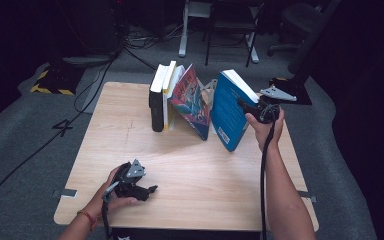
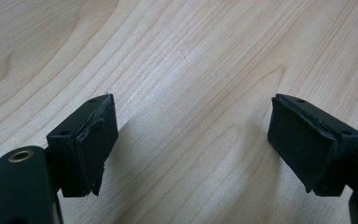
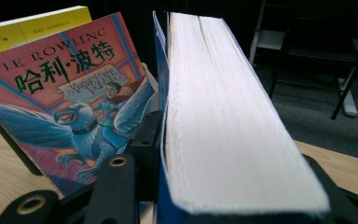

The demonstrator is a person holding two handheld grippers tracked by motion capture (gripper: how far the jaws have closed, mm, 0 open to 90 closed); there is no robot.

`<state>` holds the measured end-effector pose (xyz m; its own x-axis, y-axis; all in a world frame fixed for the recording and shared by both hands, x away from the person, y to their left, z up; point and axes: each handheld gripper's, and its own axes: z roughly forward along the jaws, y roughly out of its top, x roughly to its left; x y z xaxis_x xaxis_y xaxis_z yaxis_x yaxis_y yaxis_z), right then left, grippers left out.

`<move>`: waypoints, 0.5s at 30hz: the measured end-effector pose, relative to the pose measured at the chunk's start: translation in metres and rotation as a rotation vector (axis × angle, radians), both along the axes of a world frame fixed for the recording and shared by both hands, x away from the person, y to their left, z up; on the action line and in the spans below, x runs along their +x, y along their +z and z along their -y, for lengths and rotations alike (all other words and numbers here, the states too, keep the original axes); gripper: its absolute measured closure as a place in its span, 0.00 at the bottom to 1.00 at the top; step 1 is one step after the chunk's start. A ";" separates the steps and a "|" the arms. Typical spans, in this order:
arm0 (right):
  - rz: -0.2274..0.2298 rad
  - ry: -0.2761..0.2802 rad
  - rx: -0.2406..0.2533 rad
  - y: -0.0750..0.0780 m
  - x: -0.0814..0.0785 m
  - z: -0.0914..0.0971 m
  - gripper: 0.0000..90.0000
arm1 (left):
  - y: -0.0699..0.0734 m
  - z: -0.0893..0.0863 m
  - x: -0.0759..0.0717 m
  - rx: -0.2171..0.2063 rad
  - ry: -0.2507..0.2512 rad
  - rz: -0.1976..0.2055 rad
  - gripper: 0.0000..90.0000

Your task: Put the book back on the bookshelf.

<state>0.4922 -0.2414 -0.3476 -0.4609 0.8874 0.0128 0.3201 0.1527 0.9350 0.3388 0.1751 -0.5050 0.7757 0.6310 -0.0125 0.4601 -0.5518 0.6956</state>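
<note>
Four books stand near the far edge of your wooden table [image 1: 130,120]; your right gripper [image 1: 252,106] pinches the blue book [image 1: 228,112], which stands tilted. Grey floor [image 1: 20,130] and chairs [image 1: 230,20] lie behind. Your left gripper [image 2: 193,140] rests near the front edge with its jaws spread over bare wood. Your right gripper view shows white pages [image 3: 219,116] between the jaws beside the red book [image 3: 70,102].

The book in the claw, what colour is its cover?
Blue, clearest in the high view.

The left claw [image 1: 147,191] rests low near the person's side, jaws spread wide and empty. The right claw [image 1: 245,105], forearm extended, is raised with jaws clamped.
</note>
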 end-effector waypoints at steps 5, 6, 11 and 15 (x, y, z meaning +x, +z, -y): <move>0.010 -0.022 -0.011 -0.003 -0.005 0.005 0.59 | 0.000 0.000 0.000 0.000 0.000 0.000 0.18; 0.007 -0.025 -0.003 -0.005 -0.005 0.006 0.57 | 0.000 0.000 0.000 0.002 0.001 -0.001 0.18; 0.002 -0.030 -0.001 -0.012 -0.007 0.009 0.52 | 0.000 0.000 0.000 0.001 0.000 -0.003 0.18; 0.004 -0.003 0.002 -0.018 -0.009 0.010 0.53 | 0.000 0.000 0.000 0.001 0.000 -0.003 0.18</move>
<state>0.4828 -0.2511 -0.3652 -0.4580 0.8889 0.0131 0.3172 0.1496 0.9365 0.3389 0.1746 -0.5049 0.7757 0.6309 -0.0136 0.4618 -0.5528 0.6937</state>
